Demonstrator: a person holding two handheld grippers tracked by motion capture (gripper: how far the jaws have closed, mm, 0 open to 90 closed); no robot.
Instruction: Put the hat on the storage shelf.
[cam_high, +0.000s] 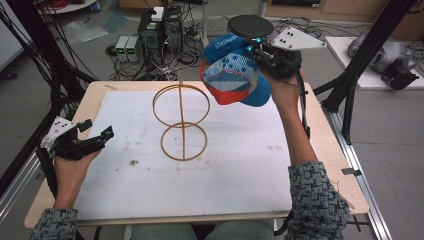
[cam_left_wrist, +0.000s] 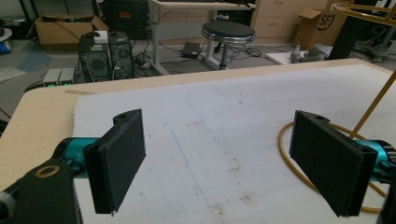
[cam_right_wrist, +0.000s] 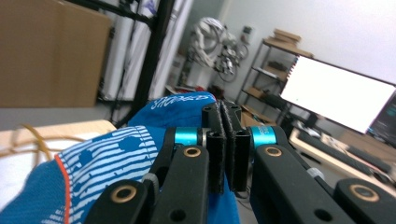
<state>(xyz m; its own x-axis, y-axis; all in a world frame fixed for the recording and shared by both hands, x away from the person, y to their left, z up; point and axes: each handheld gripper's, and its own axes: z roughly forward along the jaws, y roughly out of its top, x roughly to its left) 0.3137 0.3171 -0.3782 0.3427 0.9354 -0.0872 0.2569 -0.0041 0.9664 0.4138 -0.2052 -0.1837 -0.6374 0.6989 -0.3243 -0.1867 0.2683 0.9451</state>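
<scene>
Above the table's far right: blue cap (cam_high: 235, 75), red-brimmed, held aloft in the right gripper (cam_high: 256, 50); jaws pressed together on the cap's fabric, seen closely in the right gripper view (cam_right_wrist: 227, 149). Cap clear of the table, just right of and slightly higher than the stand's top ring.
Centre of the white mat (cam_high: 240, 175): wire stand (cam_high: 182, 121), two rings on an upright rod, bare.
Near left edge: left gripper (cam_high: 95, 135), jaws wide apart, holding nothing, resting by the mat.
Progress, as judged: cap lifted and carried; placing it onto the stand and releasing remain.
</scene>
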